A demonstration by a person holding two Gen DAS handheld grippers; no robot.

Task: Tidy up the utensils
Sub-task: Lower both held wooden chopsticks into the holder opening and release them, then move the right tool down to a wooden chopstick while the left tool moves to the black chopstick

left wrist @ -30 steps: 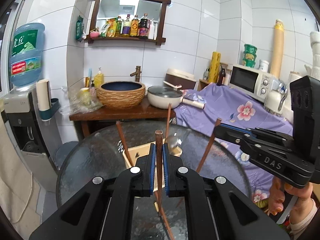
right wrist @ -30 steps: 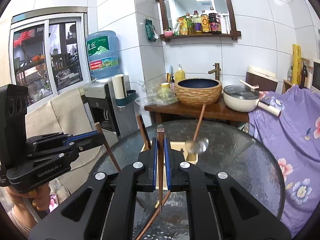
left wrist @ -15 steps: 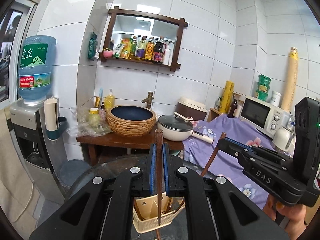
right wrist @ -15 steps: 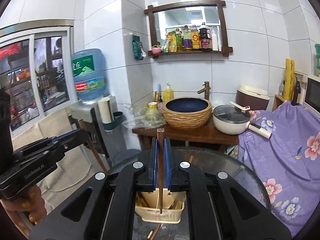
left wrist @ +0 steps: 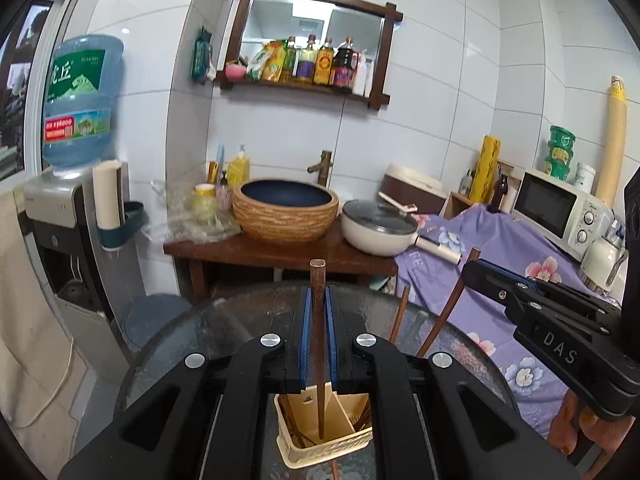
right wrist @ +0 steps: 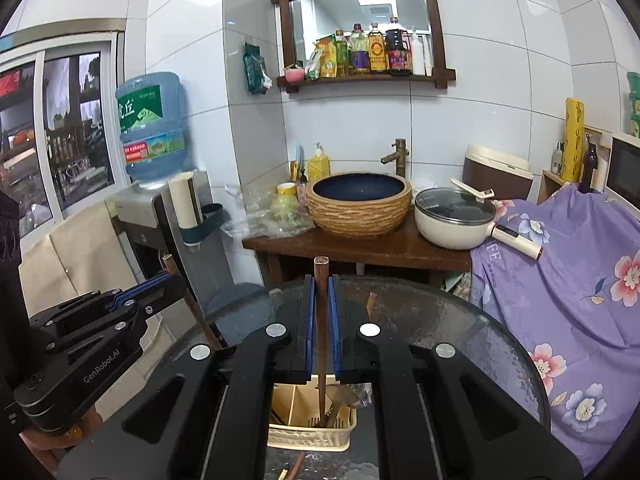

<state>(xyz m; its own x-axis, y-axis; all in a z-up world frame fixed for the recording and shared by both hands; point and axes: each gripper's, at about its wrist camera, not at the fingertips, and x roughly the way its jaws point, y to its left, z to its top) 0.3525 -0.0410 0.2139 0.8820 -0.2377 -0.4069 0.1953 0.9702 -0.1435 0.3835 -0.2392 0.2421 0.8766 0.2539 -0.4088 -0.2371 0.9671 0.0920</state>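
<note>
A cream utensil caddy (left wrist: 320, 446) with compartments stands on the round glass table (left wrist: 240, 312); it also shows in the right wrist view (right wrist: 308, 436). My left gripper (left wrist: 318, 300) is shut on a brown chopstick (left wrist: 318, 320), upright, its tip down in the caddy. My right gripper (right wrist: 321, 296) is shut on another brown chopstick (right wrist: 321, 320), its tip in the caddy beside a metal ladle (right wrist: 344, 396). Each gripper shows in the other's view, the right (left wrist: 476, 268) and the left (right wrist: 172, 280). More chopsticks (left wrist: 400, 316) lean in the caddy.
Behind the table stands a wooden stand (left wrist: 280, 252) with a woven basin (left wrist: 285, 210) and a white pot (left wrist: 378, 230). A water dispenser (left wrist: 76, 200) is at left. A purple floral cloth (right wrist: 560, 280) and microwave (left wrist: 556, 208) are at right. A loose chopstick (right wrist: 296, 468) lies on the glass.
Both grippers have tilted upward and drawn back, so the caddy now sits low between the jaws. The chopsticks stay gripped, tips lowered into the caddy.
</note>
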